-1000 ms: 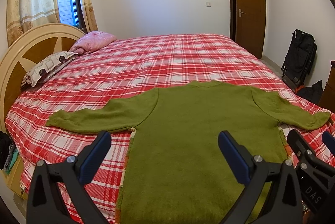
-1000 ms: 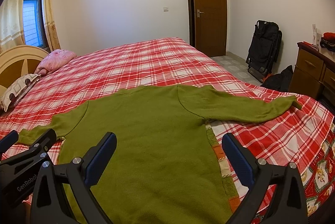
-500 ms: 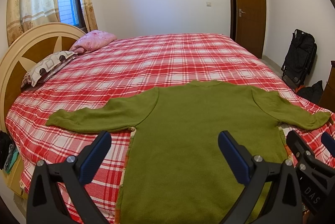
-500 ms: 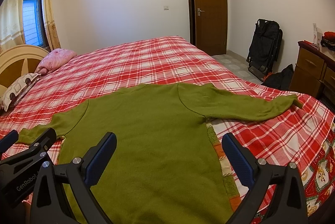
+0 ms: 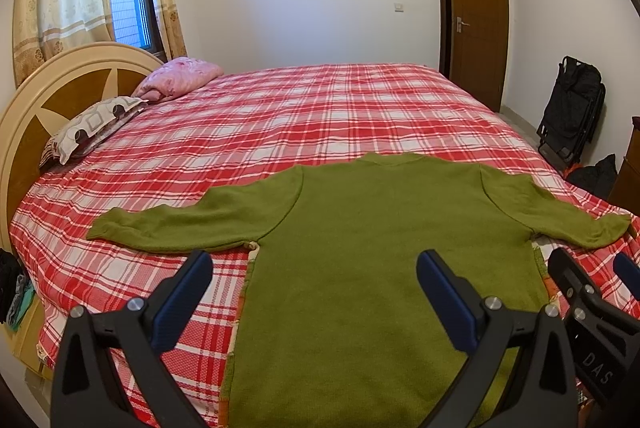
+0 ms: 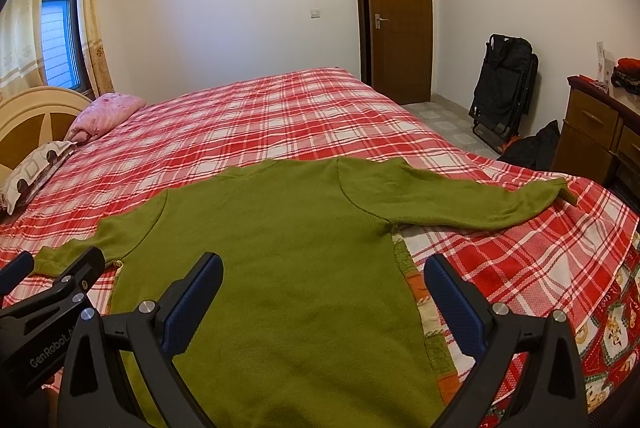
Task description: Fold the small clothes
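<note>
Jaws on both hand-held tools stand spread wide, with nothing between the blue pads. The left gripper [image 5: 314, 294] hovers above the lower body of a green sweater [image 5: 372, 248], its pads apart over the cloth and clear of it; the right gripper [image 6: 324, 292] hangs the same way above the sweater [image 6: 280, 248], its right pad over the hem's orange-patterned edge. Each tool shows at the margin of the other's view. The sweater lies flat, both sleeves stretched sideways, on the near side of a red plaid bed [image 5: 320, 116]. Two pillows [image 5: 180, 78] rest by the headboard [image 5: 48, 88].
</note>
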The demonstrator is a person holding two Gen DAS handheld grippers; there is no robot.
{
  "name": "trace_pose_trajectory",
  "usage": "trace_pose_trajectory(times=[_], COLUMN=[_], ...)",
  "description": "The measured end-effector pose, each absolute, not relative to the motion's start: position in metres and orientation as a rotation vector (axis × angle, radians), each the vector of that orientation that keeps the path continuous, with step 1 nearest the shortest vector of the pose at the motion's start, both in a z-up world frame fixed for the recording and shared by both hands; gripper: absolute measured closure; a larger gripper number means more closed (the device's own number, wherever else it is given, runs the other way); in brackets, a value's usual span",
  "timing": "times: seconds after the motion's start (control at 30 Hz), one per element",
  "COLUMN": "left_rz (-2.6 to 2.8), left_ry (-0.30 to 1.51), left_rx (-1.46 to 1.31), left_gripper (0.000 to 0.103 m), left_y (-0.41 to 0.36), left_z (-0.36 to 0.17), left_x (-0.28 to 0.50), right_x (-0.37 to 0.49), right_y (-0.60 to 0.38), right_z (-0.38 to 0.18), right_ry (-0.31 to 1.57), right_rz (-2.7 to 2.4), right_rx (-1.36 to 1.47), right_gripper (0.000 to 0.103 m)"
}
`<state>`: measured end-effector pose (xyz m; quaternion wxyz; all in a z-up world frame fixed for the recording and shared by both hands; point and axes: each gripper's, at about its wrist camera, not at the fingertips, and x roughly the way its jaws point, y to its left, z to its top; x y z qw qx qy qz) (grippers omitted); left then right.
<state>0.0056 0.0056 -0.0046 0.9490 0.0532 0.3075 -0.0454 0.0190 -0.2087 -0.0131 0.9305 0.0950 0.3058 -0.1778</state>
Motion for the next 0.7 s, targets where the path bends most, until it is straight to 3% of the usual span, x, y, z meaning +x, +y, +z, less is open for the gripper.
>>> trace_pose_trajectory(times=[0.37, 0.7], left_rz=[-0.093, -0.140], left_ry=[0.631, 0.618], left_rx=[0.107, 0.098], left_gripper=[0.000, 0.000], left_y=[0.004, 0.000], left_z=[-0.008, -0.028], left_x=[0.006, 0.016], right_x=[0.022, 0.023], right_y=[-0.221, -0.302], right_z=[-0.017, -0.040], right_ry=[0.622, 0.631], right_rz=[-0.372, -0.537], right_rx=[0.231, 0.335], right_gripper=[0.002, 0.002])
